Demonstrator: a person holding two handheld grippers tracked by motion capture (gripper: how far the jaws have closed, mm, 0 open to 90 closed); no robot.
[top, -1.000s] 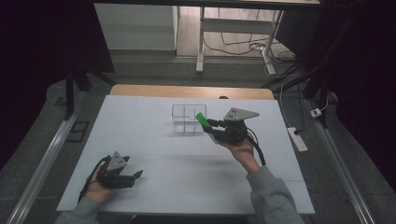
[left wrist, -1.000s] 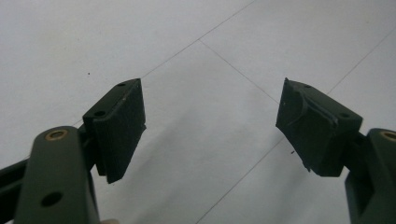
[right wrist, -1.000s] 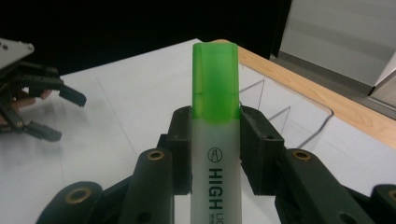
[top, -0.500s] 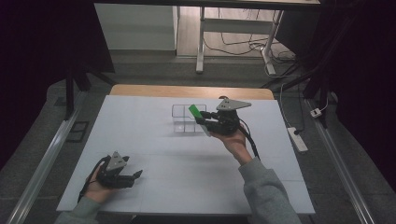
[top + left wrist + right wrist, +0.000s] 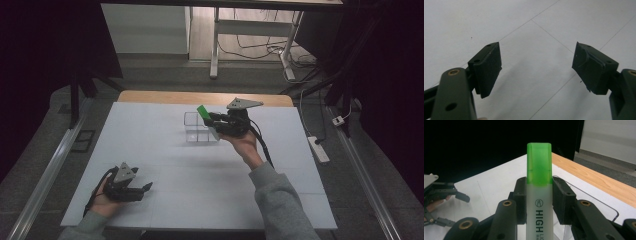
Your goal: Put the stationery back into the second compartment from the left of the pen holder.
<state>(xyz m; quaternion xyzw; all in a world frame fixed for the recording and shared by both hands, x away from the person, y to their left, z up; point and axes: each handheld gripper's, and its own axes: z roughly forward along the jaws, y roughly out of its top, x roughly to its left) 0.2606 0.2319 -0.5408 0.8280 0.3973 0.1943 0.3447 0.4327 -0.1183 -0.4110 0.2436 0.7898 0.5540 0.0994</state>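
My right gripper (image 5: 208,118) has carried the green highlighter (image 5: 202,111) up and toward the far side of the white table (image 5: 150,150) over the last second, so it now hangs right over the clear divided organizer (image 5: 196,132), near its far right corner; I judge the drop into a compartment comes next. My jaws stay clamped on the pen's pale barrel, the green cap (image 5: 539,163) sticking out past them. The barrel reads "HIGH" in bold, then "LI" before it runs out of frame. My left gripper (image 5: 144,187) rests near the table's near left corner, jaws spread wide and empty.
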